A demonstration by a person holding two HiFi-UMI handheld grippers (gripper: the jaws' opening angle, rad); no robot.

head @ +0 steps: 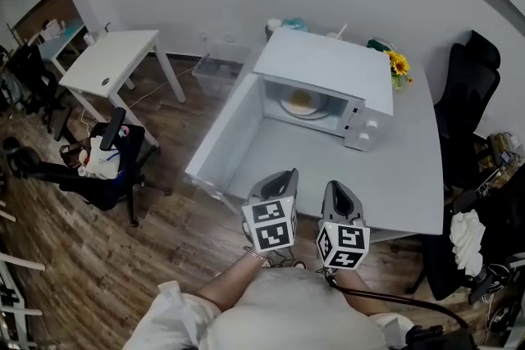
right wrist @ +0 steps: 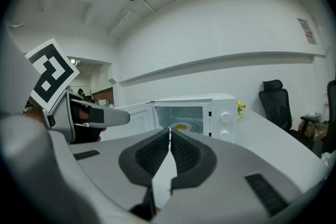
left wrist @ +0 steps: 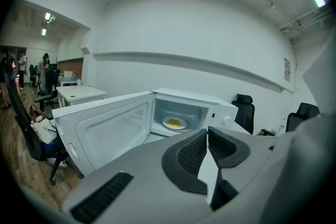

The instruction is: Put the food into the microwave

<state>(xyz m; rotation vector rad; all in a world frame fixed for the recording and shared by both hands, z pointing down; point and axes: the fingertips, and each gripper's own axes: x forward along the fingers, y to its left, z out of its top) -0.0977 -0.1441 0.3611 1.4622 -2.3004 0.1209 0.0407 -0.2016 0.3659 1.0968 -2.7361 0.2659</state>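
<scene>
side table: small white one way off to the left, well apart from the action
office chair: dark, stuff piled on it, just in front of that side table
microwave door: swung wide open to the left
left gripper: fingers pressed together, nothing in them, up over the near edge of the tabletop, pointing at the open oven
food: yellow stuff on a plate, sitting inside the microwave
right gripper: right beside the left one, fingers closed too, empty
sunflowers: just right of the microwave
black chair: off the tabletop's right edge
</scene>
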